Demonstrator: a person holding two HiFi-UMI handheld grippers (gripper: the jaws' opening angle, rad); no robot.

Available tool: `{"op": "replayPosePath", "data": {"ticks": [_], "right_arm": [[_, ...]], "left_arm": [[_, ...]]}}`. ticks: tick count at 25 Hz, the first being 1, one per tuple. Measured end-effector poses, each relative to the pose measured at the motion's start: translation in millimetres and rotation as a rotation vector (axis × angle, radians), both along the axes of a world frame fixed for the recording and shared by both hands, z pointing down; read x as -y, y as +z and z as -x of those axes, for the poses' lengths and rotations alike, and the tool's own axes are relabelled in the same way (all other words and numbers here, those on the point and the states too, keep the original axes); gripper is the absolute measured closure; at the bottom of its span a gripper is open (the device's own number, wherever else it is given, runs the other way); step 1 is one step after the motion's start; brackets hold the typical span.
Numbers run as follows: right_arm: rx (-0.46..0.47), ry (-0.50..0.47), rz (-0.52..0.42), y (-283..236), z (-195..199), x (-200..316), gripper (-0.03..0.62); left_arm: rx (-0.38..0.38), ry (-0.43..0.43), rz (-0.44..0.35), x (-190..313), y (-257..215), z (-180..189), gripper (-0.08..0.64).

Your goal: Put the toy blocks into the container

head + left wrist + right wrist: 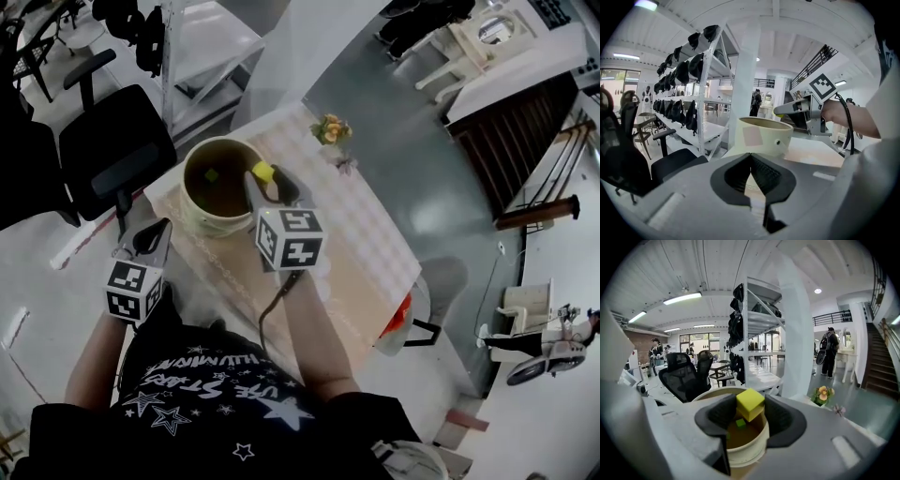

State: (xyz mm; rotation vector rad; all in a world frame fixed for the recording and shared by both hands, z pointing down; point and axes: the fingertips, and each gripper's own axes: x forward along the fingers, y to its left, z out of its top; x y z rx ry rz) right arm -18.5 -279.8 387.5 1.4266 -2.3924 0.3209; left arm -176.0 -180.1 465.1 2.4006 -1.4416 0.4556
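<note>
Item 1. Right tongs: I read the two dark pads as set fairly wide and clamped on a yellow cube-shaped toy block, one pad on each side face. The block sits tilted, one corner upward. From the head view the right tongs hold the yellow block above the mouth of the container, close to the rim on the side nearest the flowers.

Item 2. Left tongs: I see the pads brought together at their tips, with nothing between them. In the head view the left tongs sit off the desk's corner, near the container but apart from it.

Item 3. Cream round deep-walled container: upright on the desk and open at the top, with a brown inside. A small green toy block lies on its floor. The left gripper view shows its outer wall bearing a pale square patch.

Item 4. Desk under a pale pink checked cloth: it carries the container at one corner and a small bunch of orange and yellow flowers at the far edge, well apart from the container.

Item 5. Surroundings: a black office chair and a white metal shelf rack stand beyond the desk.
</note>
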Motion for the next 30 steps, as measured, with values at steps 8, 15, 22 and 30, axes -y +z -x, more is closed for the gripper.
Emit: {"op": "replayPosePath", "data": {"ticks": [8, 15, 22, 30], "right_arm": [[-0.050, -0.036, -0.007, 8, 11, -2, 0.397], [-0.036, 0.020, -0.019, 4, 6, 1, 0.360], [0.000, 0.173, -0.035, 5, -16, -1, 0.362], [0.086, 0.446, -0.022, 23, -65, -32, 0.362]], "left_arm": [[-0.001, -0.001, 0.004, 3, 4, 6, 0.551], [-0.010, 0.042, 0.000, 11, 3, 8, 0.550], [-0.008, 0.169, 0.024, 17, 16, 0, 0.551], [0.046, 0.391, 0.064, 15, 36, -14, 0.551]]}}
